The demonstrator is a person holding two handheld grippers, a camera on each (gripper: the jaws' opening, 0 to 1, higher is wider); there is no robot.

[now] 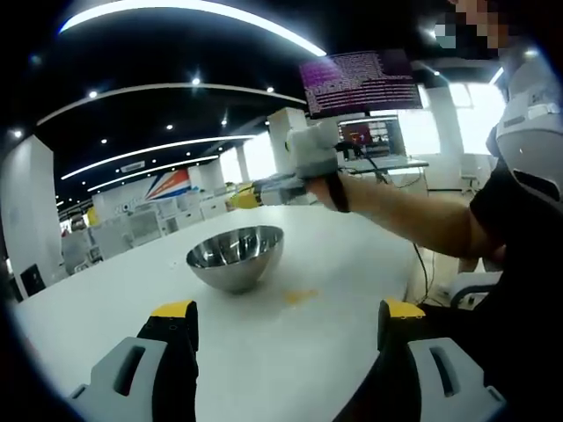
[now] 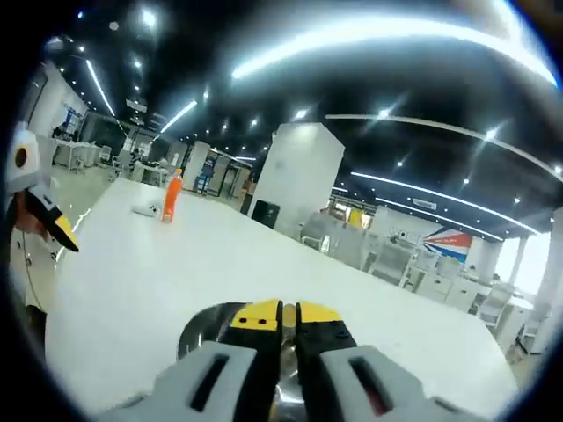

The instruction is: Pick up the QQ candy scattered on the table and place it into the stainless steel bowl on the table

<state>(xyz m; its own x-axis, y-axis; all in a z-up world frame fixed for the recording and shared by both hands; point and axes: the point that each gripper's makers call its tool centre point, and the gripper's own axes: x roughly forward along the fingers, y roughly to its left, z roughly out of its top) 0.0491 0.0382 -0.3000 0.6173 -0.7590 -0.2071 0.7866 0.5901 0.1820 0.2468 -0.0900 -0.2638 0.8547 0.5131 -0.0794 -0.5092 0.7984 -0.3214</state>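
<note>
Right gripper (image 2: 288,309), yellow-tipped jaws nearly closed with nothing visibly between them, hovers above the shiny stainless steel bowl (image 1: 235,255) on the white table (image 1: 334,352). Left gripper (image 1: 286,314) stands wide open, empty. One small yellow candy (image 1: 297,297) lies just beside the bowl.

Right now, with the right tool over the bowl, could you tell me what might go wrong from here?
1. The right tool, jaws together, sits above the stainless steel bowl; whether it grips candy is hidden, so a release could miss.
2. The round-bottomed bowl might rock or slide if nudged.
3. The yellow candy lies close beside the bowl; the open left tool reaching for it might bump the bowl.
</note>
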